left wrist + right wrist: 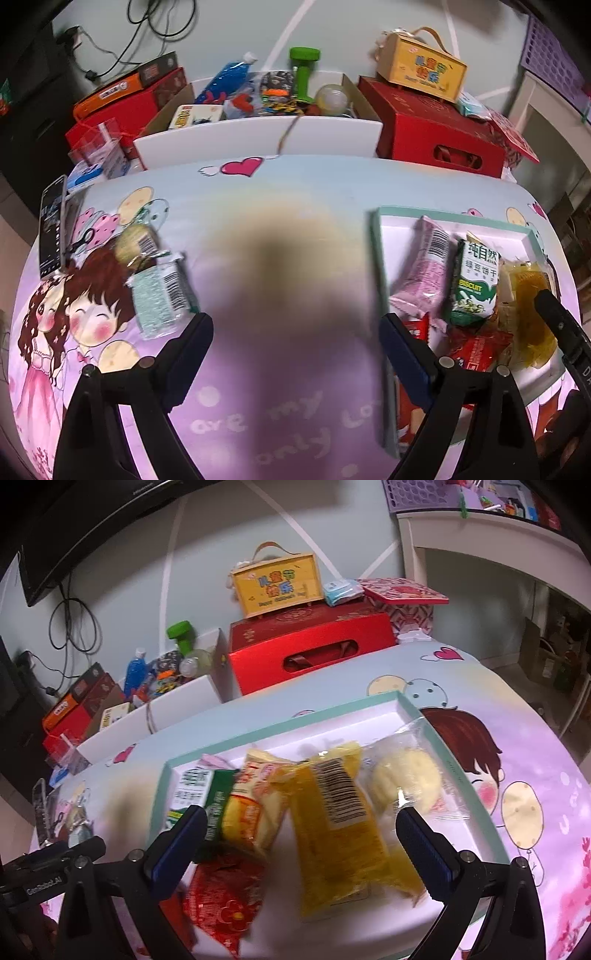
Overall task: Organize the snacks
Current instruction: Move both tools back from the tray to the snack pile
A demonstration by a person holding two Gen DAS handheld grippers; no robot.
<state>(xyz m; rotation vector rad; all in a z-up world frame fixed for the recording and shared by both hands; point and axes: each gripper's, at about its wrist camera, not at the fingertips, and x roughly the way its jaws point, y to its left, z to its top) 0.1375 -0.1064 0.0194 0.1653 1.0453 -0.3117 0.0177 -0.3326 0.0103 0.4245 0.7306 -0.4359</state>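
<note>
Leftmost, a mint packet (159,297) lies on the bench (288,229) just beyond the left claw (295,332), which gapes wide and holds nothing. Further right, the tray (454,760) holds a green biscuit pack (474,284) and a yellow pack (336,823); the right claw (301,827) hangs wide over them, gripping nothing.
</note>
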